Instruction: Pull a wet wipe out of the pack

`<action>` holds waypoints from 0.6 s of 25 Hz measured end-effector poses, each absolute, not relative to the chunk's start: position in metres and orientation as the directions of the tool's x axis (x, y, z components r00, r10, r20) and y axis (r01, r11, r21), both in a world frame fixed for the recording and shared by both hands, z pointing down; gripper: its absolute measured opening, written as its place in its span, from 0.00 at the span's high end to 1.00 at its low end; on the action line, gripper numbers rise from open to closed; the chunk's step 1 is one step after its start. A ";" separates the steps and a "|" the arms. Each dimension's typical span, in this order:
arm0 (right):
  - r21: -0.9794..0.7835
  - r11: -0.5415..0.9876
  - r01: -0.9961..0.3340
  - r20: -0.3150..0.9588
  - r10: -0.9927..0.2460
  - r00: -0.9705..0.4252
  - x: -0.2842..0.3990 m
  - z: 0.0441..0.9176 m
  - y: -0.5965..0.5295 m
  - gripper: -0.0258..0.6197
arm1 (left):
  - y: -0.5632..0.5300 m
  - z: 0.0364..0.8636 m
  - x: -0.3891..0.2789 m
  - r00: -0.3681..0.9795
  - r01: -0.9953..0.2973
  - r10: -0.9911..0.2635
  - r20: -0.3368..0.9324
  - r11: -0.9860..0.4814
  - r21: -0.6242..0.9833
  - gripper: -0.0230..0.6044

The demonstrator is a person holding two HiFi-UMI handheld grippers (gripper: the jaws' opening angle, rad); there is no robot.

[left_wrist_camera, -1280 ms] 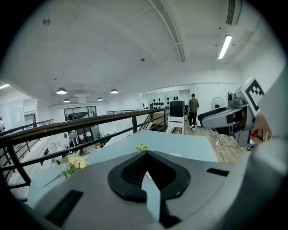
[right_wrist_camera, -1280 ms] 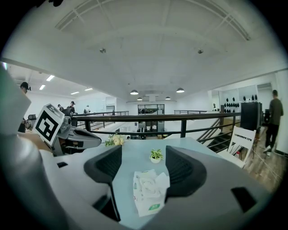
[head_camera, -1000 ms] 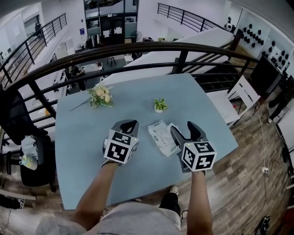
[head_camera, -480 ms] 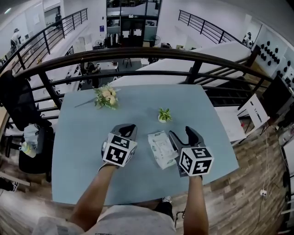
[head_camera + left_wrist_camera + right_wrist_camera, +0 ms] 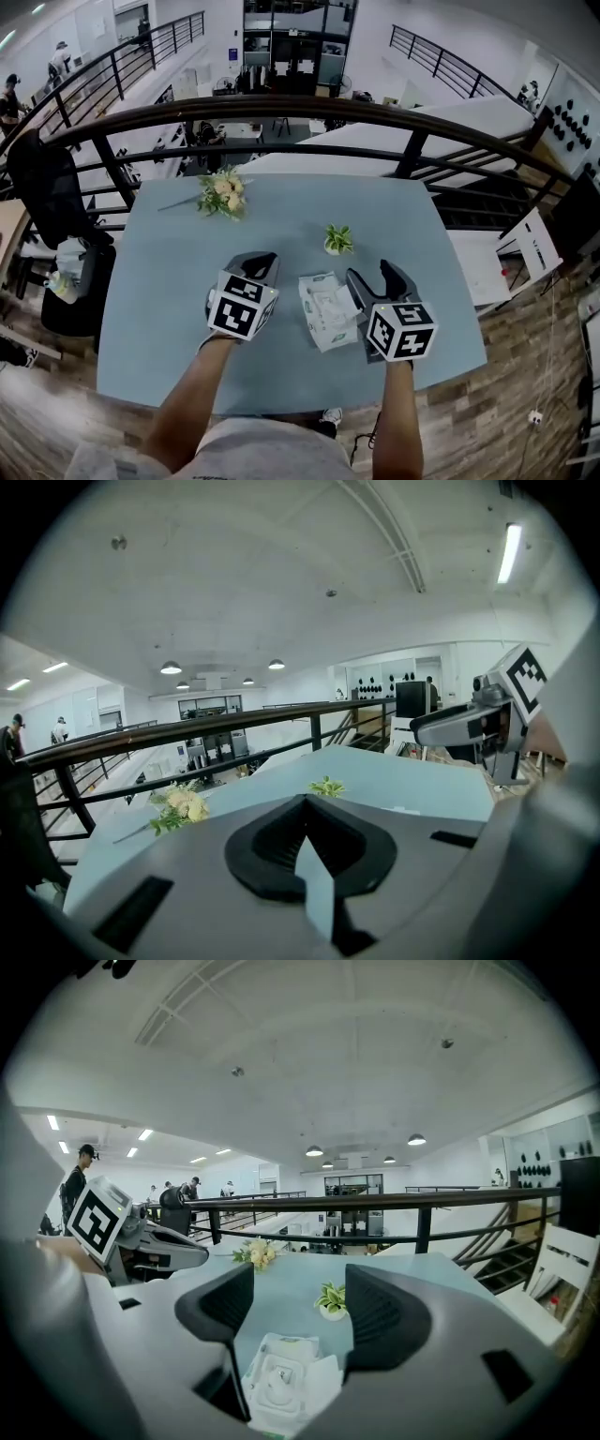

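On the blue table [image 5: 169,300], the wipe pack [image 5: 328,311] lies between my claws. Left of the pack, my left claw [image 5: 262,259] is shut, empty. Right of it, my right claw [image 5: 371,272] gapes open.

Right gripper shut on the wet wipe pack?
No, the right gripper has its jaws apart, and the wet wipe pack lies ungripped before them.

The grey left gripper [image 5: 262,259], topped with a black-and-white marker cube [image 5: 242,307], points forward with its dark jaws pressed together, holding nothing. The matching right gripper [image 5: 372,272] is level beside it, jaws spread wide. Both bare forearms [image 5: 192,408] reach forward, apart.
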State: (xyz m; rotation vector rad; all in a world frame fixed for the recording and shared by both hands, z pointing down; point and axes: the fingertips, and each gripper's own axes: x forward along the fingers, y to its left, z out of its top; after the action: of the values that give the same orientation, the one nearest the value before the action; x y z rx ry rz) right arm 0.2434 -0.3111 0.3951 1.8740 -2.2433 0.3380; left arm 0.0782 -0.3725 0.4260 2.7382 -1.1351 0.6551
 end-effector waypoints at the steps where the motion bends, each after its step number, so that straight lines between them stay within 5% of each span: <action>1: -0.048 0.180 -0.982 0.296 -0.937 -0.187 0.245 0.396 -0.312 0.48 | -0.372 0.426 0.079 0.621 -0.702 -0.656 0.430 -0.709 -0.068 0.97; 15: -0.064 0.339 -0.939 0.296 -0.892 -0.342 0.250 0.397 -0.330 0.48 | -0.363 0.422 0.078 0.502 -0.803 -0.750 0.431 -0.589 -0.090 0.97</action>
State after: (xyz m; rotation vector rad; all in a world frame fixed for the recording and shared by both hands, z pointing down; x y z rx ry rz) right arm 0.2498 -0.3301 0.3966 1.6625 -2.3929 0.3301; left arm 0.0775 -0.3632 0.4223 2.6146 -1.3583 0.6583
